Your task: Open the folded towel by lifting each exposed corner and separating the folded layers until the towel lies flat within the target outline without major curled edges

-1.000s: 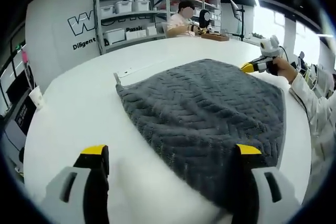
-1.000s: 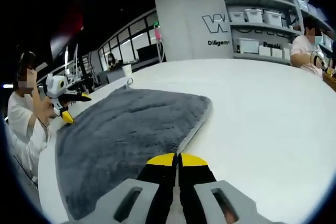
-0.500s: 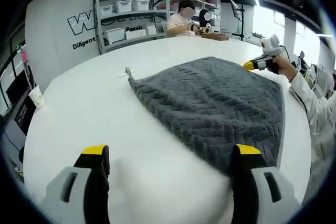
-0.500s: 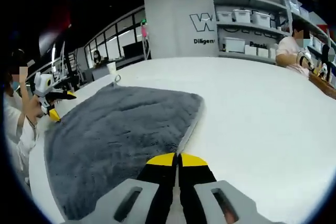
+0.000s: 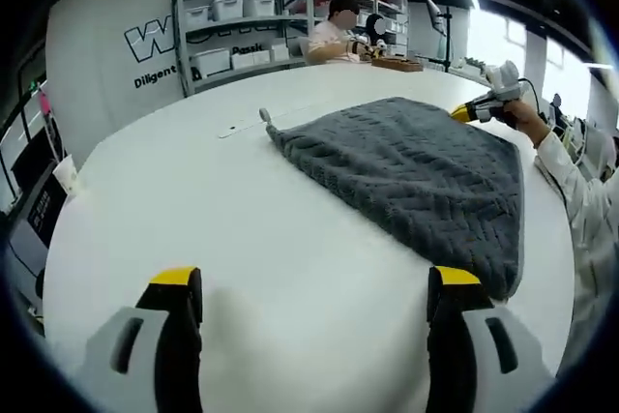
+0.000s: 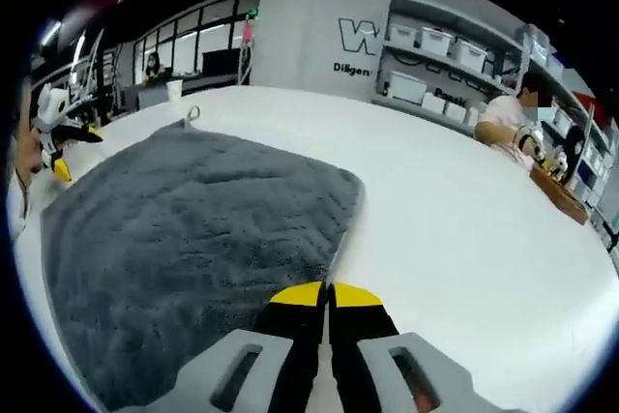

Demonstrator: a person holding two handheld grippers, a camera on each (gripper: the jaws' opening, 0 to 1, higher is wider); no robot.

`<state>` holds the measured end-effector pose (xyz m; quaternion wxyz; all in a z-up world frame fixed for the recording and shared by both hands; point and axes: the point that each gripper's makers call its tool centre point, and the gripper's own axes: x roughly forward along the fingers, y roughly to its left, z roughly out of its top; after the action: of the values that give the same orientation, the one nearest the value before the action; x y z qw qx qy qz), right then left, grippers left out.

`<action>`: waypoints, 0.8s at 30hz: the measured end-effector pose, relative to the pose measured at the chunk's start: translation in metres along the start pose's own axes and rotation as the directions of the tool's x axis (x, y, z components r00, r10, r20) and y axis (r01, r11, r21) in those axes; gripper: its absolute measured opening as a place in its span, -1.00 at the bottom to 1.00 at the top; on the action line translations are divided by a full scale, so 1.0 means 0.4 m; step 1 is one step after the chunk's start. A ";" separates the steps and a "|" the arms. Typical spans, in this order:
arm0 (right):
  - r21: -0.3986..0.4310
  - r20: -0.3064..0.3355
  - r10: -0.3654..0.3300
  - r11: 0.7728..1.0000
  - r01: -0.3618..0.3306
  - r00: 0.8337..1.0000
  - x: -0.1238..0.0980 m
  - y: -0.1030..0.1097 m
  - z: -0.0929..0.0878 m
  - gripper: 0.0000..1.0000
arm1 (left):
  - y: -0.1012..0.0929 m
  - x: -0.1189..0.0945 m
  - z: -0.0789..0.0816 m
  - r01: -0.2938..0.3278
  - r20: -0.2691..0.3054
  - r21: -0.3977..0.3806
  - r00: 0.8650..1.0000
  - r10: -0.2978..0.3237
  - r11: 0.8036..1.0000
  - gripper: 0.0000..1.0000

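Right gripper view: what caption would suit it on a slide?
Right tool, jaws shut on the edge of a grey towel spread over a white table.

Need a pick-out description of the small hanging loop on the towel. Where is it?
Start at the big white table and find the grey towel spread on it. Follow the towel to the corner pointing toward the shelving; the hanging loop sticks out there, the only small tab on the towel's edge.

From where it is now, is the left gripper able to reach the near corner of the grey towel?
Probably yes. The left gripper is open over bare white table, and the grey towel has its near corner just beyond the gripper's right jaw, with nothing lying between them.
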<state>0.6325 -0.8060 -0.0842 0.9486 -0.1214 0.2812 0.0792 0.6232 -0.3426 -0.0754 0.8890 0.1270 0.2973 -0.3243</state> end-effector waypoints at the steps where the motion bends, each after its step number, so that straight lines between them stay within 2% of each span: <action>1: -0.020 -0.006 -0.020 1.000 0.020 1.000 -0.002 -0.010 -0.002 -1.00 | -0.001 0.000 -0.001 0.001 -0.001 0.000 1.000 -0.001 1.000 0.89; 6: -0.156 -0.042 -0.124 0.981 0.116 0.991 -0.004 -0.051 -0.014 -1.00 | -0.004 0.002 -0.002 0.003 -0.003 0.001 1.000 -0.003 1.000 0.89; 10: -0.189 -0.053 -0.152 0.972 0.140 0.987 -0.006 -0.061 -0.020 -1.00 | -0.001 0.002 -0.004 0.002 -0.006 -0.001 1.000 -0.002 1.000 0.89; 13: -0.258 -0.071 -0.206 0.949 0.182 0.976 -0.008 -0.084 -0.025 -1.00 | 0.000 0.003 -0.007 0.000 -0.011 -0.002 1.000 0.000 1.000 0.89; 18: -0.310 -0.087 -0.256 0.925 0.218 0.963 -0.007 -0.106 -0.031 -1.00 | 0.001 0.004 -0.008 -0.001 -0.013 -0.001 1.000 0.001 1.000 0.89; 21: -0.323 -0.087 -0.266 0.919 0.225 0.960 -0.007 -0.115 -0.032 -1.00 | 0.001 0.003 -0.010 -0.002 -0.015 -0.001 1.000 0.002 1.000 0.89; 24: -0.359 -0.096 -0.300 0.900 0.248 0.949 -0.009 -0.138 -0.039 -1.00 | 0.002 0.001 -0.011 -0.004 -0.015 -0.002 1.000 0.004 1.000 0.89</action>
<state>0.6334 -0.8633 -0.0847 0.8909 -0.3286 0.3131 -0.0170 0.6223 -0.3403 -0.0790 0.8876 0.1290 0.3038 -0.3213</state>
